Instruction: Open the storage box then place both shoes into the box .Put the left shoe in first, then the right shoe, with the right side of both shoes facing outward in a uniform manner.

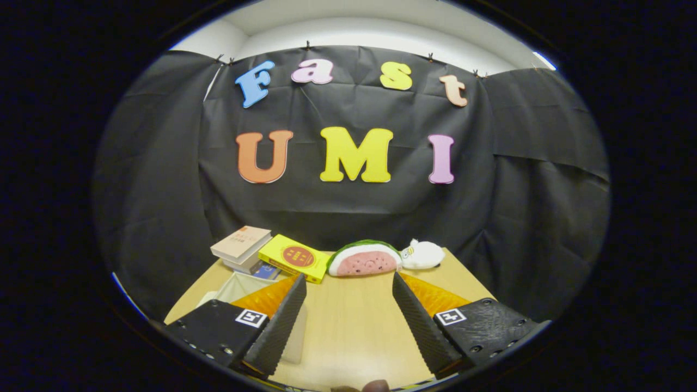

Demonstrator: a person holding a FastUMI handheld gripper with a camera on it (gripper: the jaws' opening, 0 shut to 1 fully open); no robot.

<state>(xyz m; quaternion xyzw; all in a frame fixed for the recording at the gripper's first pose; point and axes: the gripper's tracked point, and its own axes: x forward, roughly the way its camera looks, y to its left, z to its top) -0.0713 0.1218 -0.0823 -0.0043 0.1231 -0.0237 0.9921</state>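
My gripper (348, 283) is held above the wooden table (354, 321), its two fingers spread wide with nothing between them. Behind the left finger (280, 321) stands a pale, translucent storage box (239, 286), mostly hidden by that finger; I cannot tell whether its lid is on. A small dark rounded thing (375, 386) pokes up at the near edge between the fingers; what it is I cannot tell.
At the back of the table lie a stack of books (243, 247), a yellow book (294, 257), a watermelon-slice plush (364, 258) and a white plush toy (423, 254). Black cloth walls close in behind and on both sides.
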